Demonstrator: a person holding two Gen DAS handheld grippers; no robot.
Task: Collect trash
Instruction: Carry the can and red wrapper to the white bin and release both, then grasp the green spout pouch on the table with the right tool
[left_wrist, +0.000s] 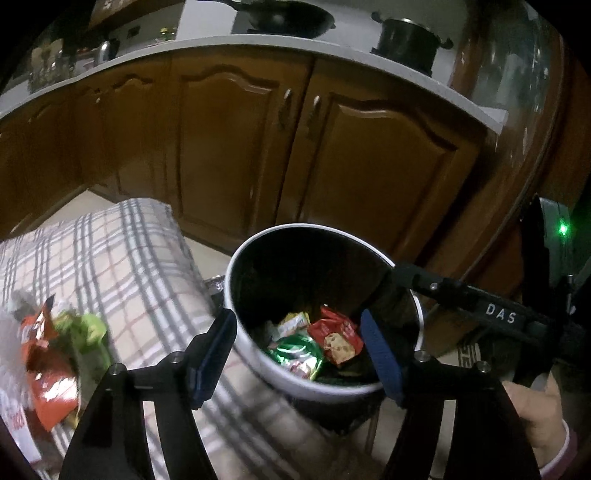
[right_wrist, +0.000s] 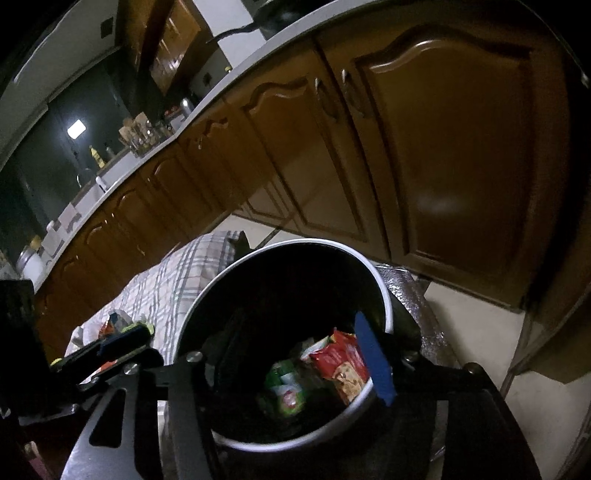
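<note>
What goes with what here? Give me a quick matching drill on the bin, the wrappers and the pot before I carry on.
Things:
1. red snack wrapper
2. orange wrapper
3. black pot
4. left gripper

Places or states:
A. on the countertop
B. lying on the plaid cloth
C. inside the trash bin
D. open, holding nothing, above the bin

Pairs: 1-C, 2-B, 3-A, 4-D

Glossy foil wrappers (left_wrist: 317, 343) in smooth bin (left_wrist: 255, 347), checked woven cloth (left_wrist: 122, 258), varnished wooden cabinet doors (left_wrist: 229, 140), matt black pot (left_wrist: 406, 40).
</note>
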